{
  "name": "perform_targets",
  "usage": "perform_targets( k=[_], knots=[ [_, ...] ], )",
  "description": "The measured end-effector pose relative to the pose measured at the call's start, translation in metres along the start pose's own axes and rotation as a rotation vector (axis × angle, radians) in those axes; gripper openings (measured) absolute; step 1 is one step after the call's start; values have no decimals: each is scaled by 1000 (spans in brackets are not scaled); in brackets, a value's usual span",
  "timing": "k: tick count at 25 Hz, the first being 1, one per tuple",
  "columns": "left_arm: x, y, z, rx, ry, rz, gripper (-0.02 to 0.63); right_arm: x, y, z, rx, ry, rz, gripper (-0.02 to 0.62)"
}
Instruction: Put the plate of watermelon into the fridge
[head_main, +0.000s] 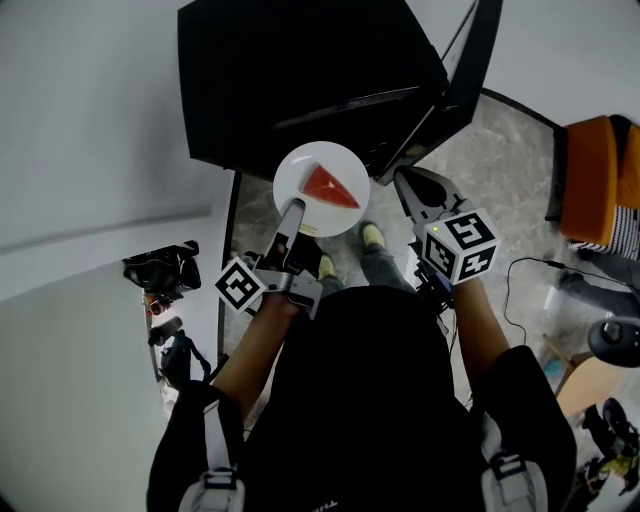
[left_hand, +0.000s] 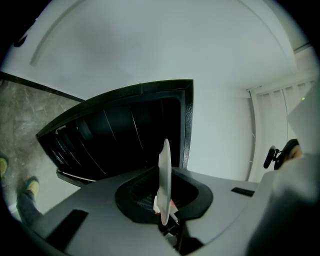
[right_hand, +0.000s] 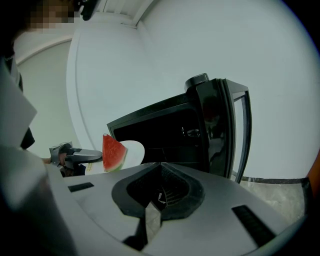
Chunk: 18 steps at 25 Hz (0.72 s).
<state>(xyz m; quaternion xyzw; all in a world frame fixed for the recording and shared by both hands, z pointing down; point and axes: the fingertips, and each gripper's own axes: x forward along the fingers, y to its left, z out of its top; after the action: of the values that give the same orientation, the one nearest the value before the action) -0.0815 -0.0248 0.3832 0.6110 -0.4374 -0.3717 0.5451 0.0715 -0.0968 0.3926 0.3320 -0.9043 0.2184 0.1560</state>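
Head view has the black fridge (head_main: 300, 80) filling the top of the picture, its door (head_main: 462, 85) swung open on the right and the dark inside facing me. Below it lies the grey marbled floor (head_main: 500, 180), where my shoes (head_main: 372, 236) stand just short of the fridge. Next in size is the white plate (head_main: 345, 165). I hold it out in the air in front of the open fridge, at its lower front edge and not yet inside. The red wedge of watermelon (head_main: 328, 188) lies on the plate near its middle. My left gripper (head_main: 291, 218) has the near rim of the plate pinched between its jaws. In the left gripper view the plate (left_hand: 164, 170) shows edge-on, clamped between the pads, with the open fridge (left_hand: 125, 135) straight ahead. My right gripper (head_main: 410, 188) hangs just right of the plate, apart from it. Its jaws are drawn together with nothing between them. From its own view the watermelon (right_hand: 112, 152) and plate (right_hand: 134, 150) sit off to the left.
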Motion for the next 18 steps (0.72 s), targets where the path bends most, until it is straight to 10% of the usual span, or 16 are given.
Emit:
perform_targets(
  k=[18],
  knots=[
    [-5,20,2,0,-52,-1,43,19,2,-9,-30,14,60,14]
  ],
)
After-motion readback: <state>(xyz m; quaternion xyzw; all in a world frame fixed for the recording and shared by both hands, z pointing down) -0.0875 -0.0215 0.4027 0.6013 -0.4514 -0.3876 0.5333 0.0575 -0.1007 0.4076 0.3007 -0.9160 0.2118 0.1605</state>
